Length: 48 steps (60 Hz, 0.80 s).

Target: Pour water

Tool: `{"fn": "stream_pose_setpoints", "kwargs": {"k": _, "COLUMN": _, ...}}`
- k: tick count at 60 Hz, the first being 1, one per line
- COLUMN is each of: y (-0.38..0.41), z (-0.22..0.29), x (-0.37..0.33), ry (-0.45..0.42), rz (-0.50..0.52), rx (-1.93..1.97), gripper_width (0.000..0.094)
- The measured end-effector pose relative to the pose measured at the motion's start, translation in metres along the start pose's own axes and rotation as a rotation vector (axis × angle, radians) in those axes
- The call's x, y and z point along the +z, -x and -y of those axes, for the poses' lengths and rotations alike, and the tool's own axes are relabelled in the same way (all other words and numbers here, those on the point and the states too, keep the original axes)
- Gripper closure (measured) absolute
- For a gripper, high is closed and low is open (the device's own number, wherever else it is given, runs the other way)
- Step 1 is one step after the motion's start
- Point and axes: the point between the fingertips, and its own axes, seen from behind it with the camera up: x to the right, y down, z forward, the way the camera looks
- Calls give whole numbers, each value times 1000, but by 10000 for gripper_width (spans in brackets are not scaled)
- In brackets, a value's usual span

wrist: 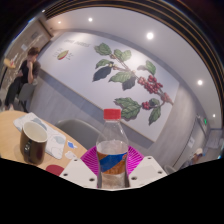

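Observation:
A clear plastic water bottle (113,148) with a red cap and a blue and orange label stands upright between my fingers. My gripper (112,165) is shut on the bottle, both magenta pads pressing its lower body, and holds it above the table. A dark brown cup (34,141) stands on the wooden table (10,135), to the left of the bottle and a little beyond the fingers. The view is tilted, so the room leans.
A red thing (54,169) and white and blue packets (62,147) lie on the table by the cup. A grey chair (78,129) stands behind the table. A person (27,72) is at the far left. The wall bears a plant mural (128,78).

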Motion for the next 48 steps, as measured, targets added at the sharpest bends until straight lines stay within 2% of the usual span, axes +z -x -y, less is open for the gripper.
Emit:
{"fn": "stream_pose_setpoints", "kwargs": {"k": 4, "y": 0, "z": 36, "x": -17, "ry": -37, "rz": 3, "rx": -360, "gripper_width": 630}}
{"fn": "stream_pose_setpoints", "kwargs": {"k": 10, "y": 37, "z": 49, "x": -13, "ry": -104, "rz": -32, "rx": -831, "gripper_width": 628}}
{"fn": "stream_pose_setpoints", "kwargs": {"k": 15, "y": 46, "z": 60, "x": -20, "ry": -118, "rz": 4, "rx": -1137, "gripper_width": 627}}
{"fn": "stream_pose_setpoints", "kwargs": {"k": 17, "y": 40, "z": 70, "x": -16, "ry": -152, "rz": 27, "rx": -1226, "gripper_width": 622}}
{"fn": "stream_pose_setpoints", "kwargs": {"k": 23, "y": 54, "z": 77, "x": -22, "ry": -185, "rz": -51, "rx": -1551, "gripper_width": 605}}
{"fn": "stream_pose_setpoints", "kwargs": {"k": 26, "y": 42, "z": 89, "x": -13, "ry": -200, "rz": -34, "rx": -1617, "gripper_width": 598}}
{"fn": "stream_pose_setpoints", "kwargs": {"k": 30, "y": 40, "z": 86, "x": -12, "ry": -191, "rz": -5, "rx": -1659, "gripper_width": 598}}
{"fn": "stream_pose_setpoints", "kwargs": {"k": 32, "y": 52, "z": 68, "x": -22, "ry": -179, "rz": -15, "rx": -1687, "gripper_width": 598}}
{"fn": "stream_pose_setpoints", "kwargs": {"k": 33, "y": 44, "z": 81, "x": -11, "ry": -184, "rz": 19, "rx": -1674, "gripper_width": 598}}
{"fn": "stream_pose_setpoints", "kwargs": {"k": 39, "y": 46, "z": 80, "x": -12, "ry": -191, "rz": 28, "rx": -1647, "gripper_width": 598}}
{"fn": "stream_pose_setpoints", "kwargs": {"k": 48, "y": 33, "z": 95, "x": -8, "ry": -189, "rz": -24, "rx": -1301, "gripper_width": 597}}
